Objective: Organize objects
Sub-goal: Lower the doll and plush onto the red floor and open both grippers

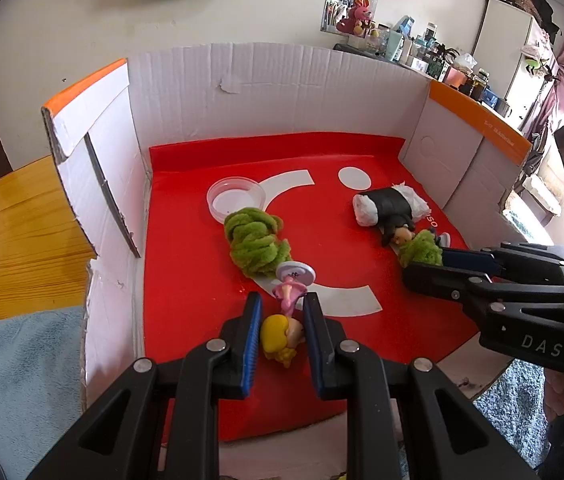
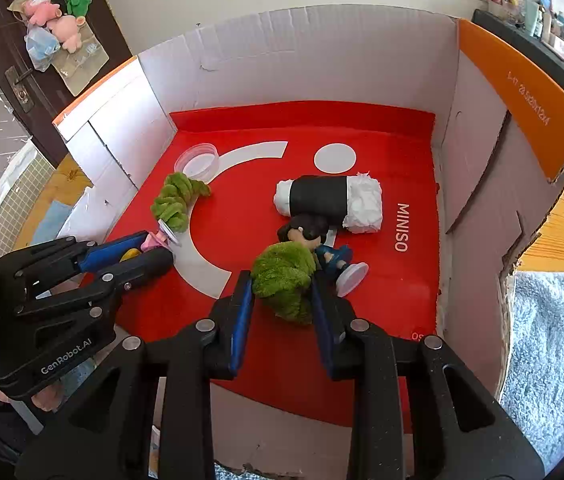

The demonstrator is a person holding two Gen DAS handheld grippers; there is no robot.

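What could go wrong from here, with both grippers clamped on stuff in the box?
1. The left gripper pinches the blonde figurine at its thin pink body, base against the green fuzzy clump; lifting may drag that clump.
2. The right gripper squeezes a soft green pom lying against the dark-haired figurine; it could slip or nudge the figurine.

Blonde doll (image 1: 282, 338): pink dress, round white base (image 1: 295, 272), lying on its side on the red mat, base touching a green fuzzy bundle (image 1: 256, 242). Dark-haired doll (image 2: 307, 232): blue clothing, white base (image 2: 351, 278), lying flat, head against a white roll with a black band (image 2: 327, 202). Second green fuzzy bundle (image 2: 283, 278) just beside that doll. Clear round lid (image 1: 236, 198) lies flat near the back left.
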